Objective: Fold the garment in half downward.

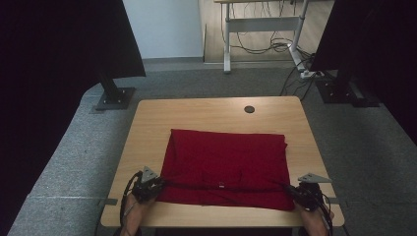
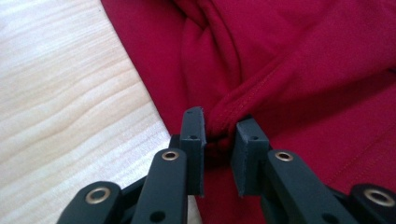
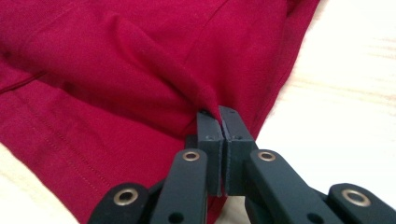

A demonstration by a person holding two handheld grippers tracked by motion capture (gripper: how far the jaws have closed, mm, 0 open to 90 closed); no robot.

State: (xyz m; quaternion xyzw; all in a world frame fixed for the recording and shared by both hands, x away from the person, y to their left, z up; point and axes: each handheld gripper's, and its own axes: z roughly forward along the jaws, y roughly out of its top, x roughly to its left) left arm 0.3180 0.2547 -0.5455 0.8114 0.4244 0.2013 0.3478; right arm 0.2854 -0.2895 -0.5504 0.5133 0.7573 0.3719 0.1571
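Presently, a folding step on a red garment (image 1: 227,164) is in hand, the cloth lying spread across the near half of the light wooden table (image 1: 147,118).

At the left, the left gripper (image 1: 156,183) sits at the garment's near left corner. In the left gripper view its jaws stand somewhat apart with a bunched, stitched hem (image 2: 224,122) gathered between them; the fabric fills most of the gap, but whether the pads truly press on it I cannot tell, so this hold is judged the weaker of the two.

Across the middle, a fold line runs taut between the two grippers, parallel to the table's near edge.

At the right, the right gripper (image 1: 294,189) is at the near right corner. In the right gripper view its jaws are closed almost flat together, pinching a thin ridge of cloth (image 3: 210,100) at their tips.

Judgement: both corners are taken up and the fold is ready to be carried. The next move calls for a firm left grip, then both hands travelling together, keeping the edge taut and square
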